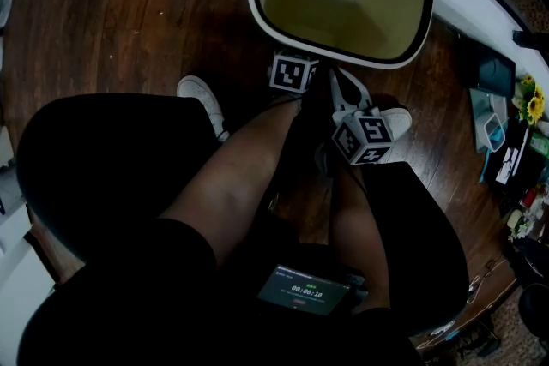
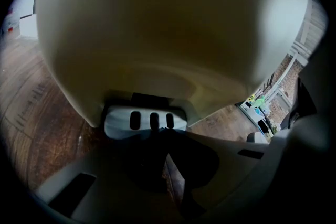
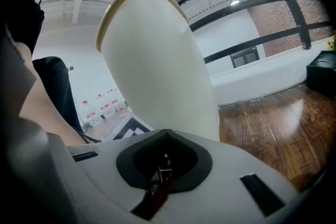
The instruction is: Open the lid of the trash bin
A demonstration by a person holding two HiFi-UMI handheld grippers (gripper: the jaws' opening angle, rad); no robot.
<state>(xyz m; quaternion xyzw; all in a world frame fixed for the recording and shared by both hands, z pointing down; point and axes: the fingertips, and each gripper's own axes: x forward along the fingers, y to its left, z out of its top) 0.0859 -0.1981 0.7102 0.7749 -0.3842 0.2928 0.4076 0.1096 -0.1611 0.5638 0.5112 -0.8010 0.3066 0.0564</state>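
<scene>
Trash bin (image 1: 371, 61) stands on the floor before the person's feet, mouth showing open: lid apparently up already. Left claw (image 2: 160, 136), clenched, meets its pedal (image 2: 145, 119); right claw (image 3: 163, 165) is clenched, empty.

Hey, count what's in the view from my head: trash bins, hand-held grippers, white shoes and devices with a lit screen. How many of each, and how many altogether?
Trash bin: 1
Hand-held grippers: 2, the left hand-held gripper and the right hand-held gripper
White shoes: 2, the left shoe and the right shoe
Device with lit screen: 1
Total: 6
</scene>
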